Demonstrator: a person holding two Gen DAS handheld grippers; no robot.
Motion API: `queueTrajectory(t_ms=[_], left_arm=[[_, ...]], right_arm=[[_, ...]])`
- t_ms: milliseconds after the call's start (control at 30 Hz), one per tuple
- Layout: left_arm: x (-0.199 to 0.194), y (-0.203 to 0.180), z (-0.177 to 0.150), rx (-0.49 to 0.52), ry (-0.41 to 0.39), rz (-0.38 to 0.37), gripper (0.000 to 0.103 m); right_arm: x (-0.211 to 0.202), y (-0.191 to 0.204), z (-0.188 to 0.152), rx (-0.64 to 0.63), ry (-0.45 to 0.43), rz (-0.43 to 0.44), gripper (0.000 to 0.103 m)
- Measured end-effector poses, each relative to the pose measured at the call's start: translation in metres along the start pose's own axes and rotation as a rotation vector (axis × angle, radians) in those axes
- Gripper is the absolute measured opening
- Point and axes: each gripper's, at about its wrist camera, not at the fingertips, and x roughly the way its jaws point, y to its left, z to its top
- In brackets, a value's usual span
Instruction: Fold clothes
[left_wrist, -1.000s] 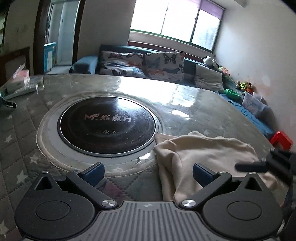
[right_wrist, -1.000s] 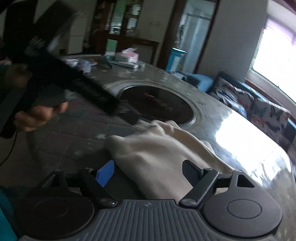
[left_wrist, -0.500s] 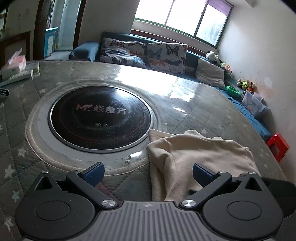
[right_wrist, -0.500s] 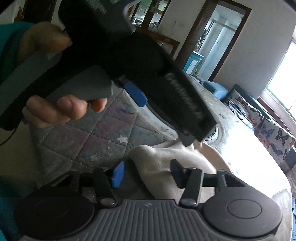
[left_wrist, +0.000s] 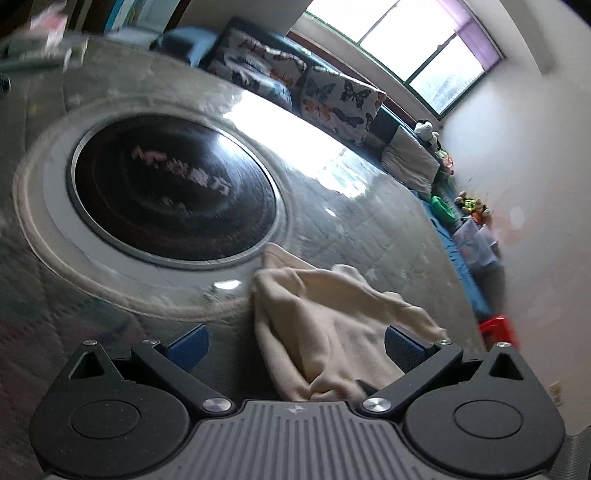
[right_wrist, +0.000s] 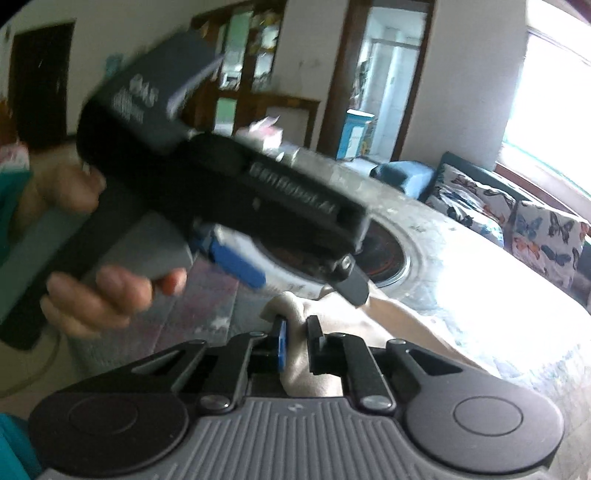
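Note:
A cream garment (left_wrist: 332, 325) lies crumpled on the round quilted table (left_wrist: 369, 229), just right of the black inset disc (left_wrist: 173, 188). My left gripper (left_wrist: 295, 341) is open, its blue pads wide apart over the near part of the cloth. In the right wrist view my right gripper (right_wrist: 295, 343) is shut on a bunched edge of the cream garment (right_wrist: 388, 317). The left gripper's black body and a hand (right_wrist: 107, 291) holding it fill the upper left of that view, with its blue pad (right_wrist: 236, 262) just above the cloth.
A sofa with butterfly cushions (left_wrist: 332, 92) runs along the far side of the table under the window. A red stool (left_wrist: 498, 328) stands at the right. Tissue packs and small items (left_wrist: 48, 40) sit at the table's far left. A doorway (right_wrist: 384, 74) is behind.
My right gripper's fingers closed onto the cloth edge. The left gripper tilted and moved in over the garment, with the view blurred by motion.

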Motion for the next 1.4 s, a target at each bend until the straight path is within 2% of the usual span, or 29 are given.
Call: queueTrajectory(t_ms=[133, 233, 300, 333, 467, 500, 533, 633, 700, 833, 900, 933, 1067, 1167, 1333, 1367, 1400], left_arm=[[0.012, -0.001, -0.001, -0.088, 0.040, -0.055, 0.103], [0.020, 0.002, -0.003, -0.148, 0.061, -0.098, 0.097], [0.024, 0.005, -0.006, -0.169, 0.074, -0.122, 0.080], [0.026, 0.006, -0.007, -0.174, 0.078, -0.129, 0.075], [0.030, 0.014, -0.008, -0.208, 0.087, -0.126, 0.040], [0.030, 0.017, -0.008, -0.215, 0.089, -0.125, 0.033], [0.031, 0.020, -0.007, -0.221, 0.091, -0.124, 0.030], [0.030, 0.027, -0.006, -0.225, 0.095, -0.133, 0.029], [0.029, 0.026, -0.008, -0.212, 0.092, -0.128, 0.029], [0.028, 0.023, -0.010, -0.191, 0.089, -0.119, 0.029], [0.028, 0.021, -0.011, -0.182, 0.088, -0.116, 0.029], [0.028, 0.021, -0.011, -0.178, 0.087, -0.114, 0.029], [0.027, 0.019, -0.011, -0.160, 0.084, -0.103, 0.029], [0.026, 0.017, -0.011, -0.143, 0.082, -0.094, 0.029], [0.026, 0.014, -0.008, -0.112, 0.084, -0.085, 0.029], [0.027, 0.013, -0.007, -0.106, 0.086, -0.082, 0.029], [0.027, 0.012, -0.007, -0.096, 0.087, -0.075, 0.029]], right_arm=[[-0.018, -0.012, 0.000, 0.047, -0.037, 0.010, 0.009], [-0.032, -0.015, -0.002, 0.058, -0.051, 0.026, 0.009], [-0.037, -0.015, -0.006, 0.061, -0.051, 0.040, 0.009], [-0.039, -0.014, -0.007, 0.059, -0.051, 0.044, 0.009], [-0.044, -0.020, -0.013, 0.085, -0.053, 0.054, 0.010], [-0.046, -0.022, -0.014, 0.094, -0.053, 0.056, 0.011], [-0.047, -0.024, -0.016, 0.103, -0.053, 0.058, 0.013], [-0.052, -0.031, -0.021, 0.131, -0.055, 0.064, 0.016], [-0.065, -0.038, -0.028, 0.176, -0.058, 0.037, 0.020], [-0.071, -0.089, -0.047, 0.315, -0.028, -0.105, 0.026], [-0.073, -0.113, -0.060, 0.380, -0.003, -0.178, 0.035], [-0.074, -0.124, -0.068, 0.411, 0.010, -0.221, 0.037], [-0.070, -0.165, -0.100, 0.547, 0.041, -0.308, 0.043], [-0.058, -0.184, -0.118, 0.617, 0.053, -0.333, 0.044], [-0.053, -0.194, -0.135, 0.723, 0.034, -0.302, 0.045], [-0.052, -0.195, -0.136, 0.735, 0.026, -0.296, 0.043], [-0.052, -0.195, -0.138, 0.738, 0.021, -0.292, 0.035]])
